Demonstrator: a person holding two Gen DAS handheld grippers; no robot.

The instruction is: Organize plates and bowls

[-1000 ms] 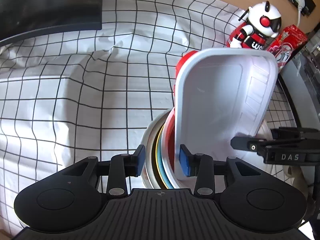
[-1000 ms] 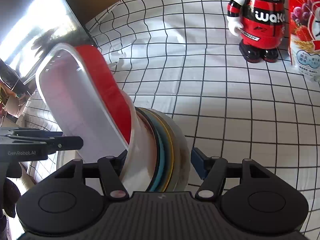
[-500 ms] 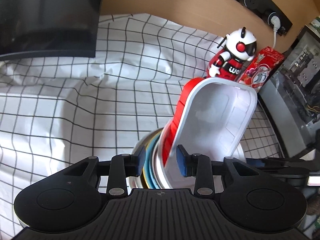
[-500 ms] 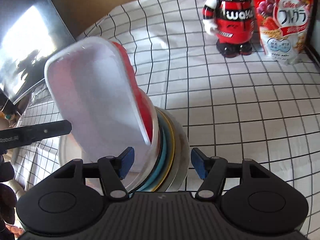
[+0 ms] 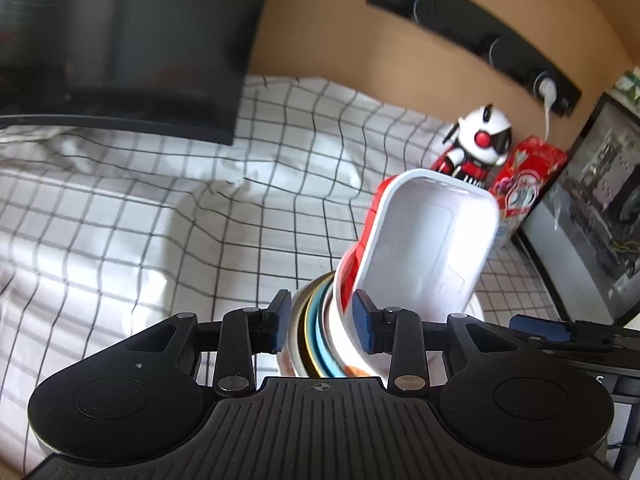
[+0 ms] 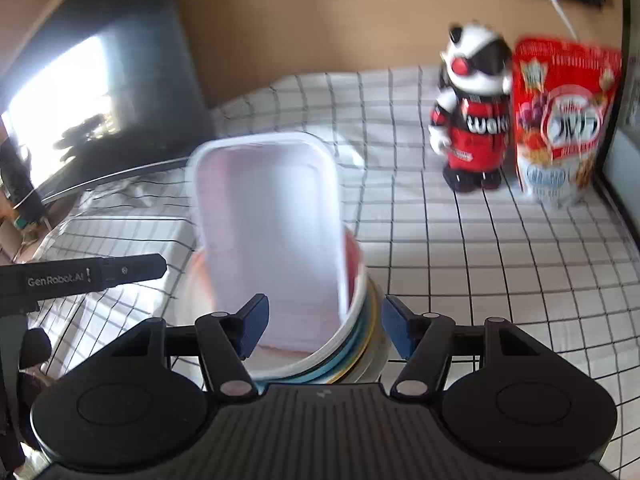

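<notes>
Both grippers have risen with the stack of plates and bowls (image 5: 320, 332) – more wall shows than a second ago. Left gripper (image 5: 322, 322) has closed, clamping the rims; right gripper (image 6: 324, 326) stays clamped across them, unchanged. White tray (image 6: 268, 232) leans inside, above the checked cloth (image 5: 160, 216).

A toy robot (image 6: 474, 116) and red cereal bag (image 6: 564, 120) are seen beside each other on checked cloth (image 6: 500, 248).

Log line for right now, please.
left claw: jaws just closed on dish stack | right claw: shut on dish stack | white tray: propped upright in stack | background: checked cloth
</notes>
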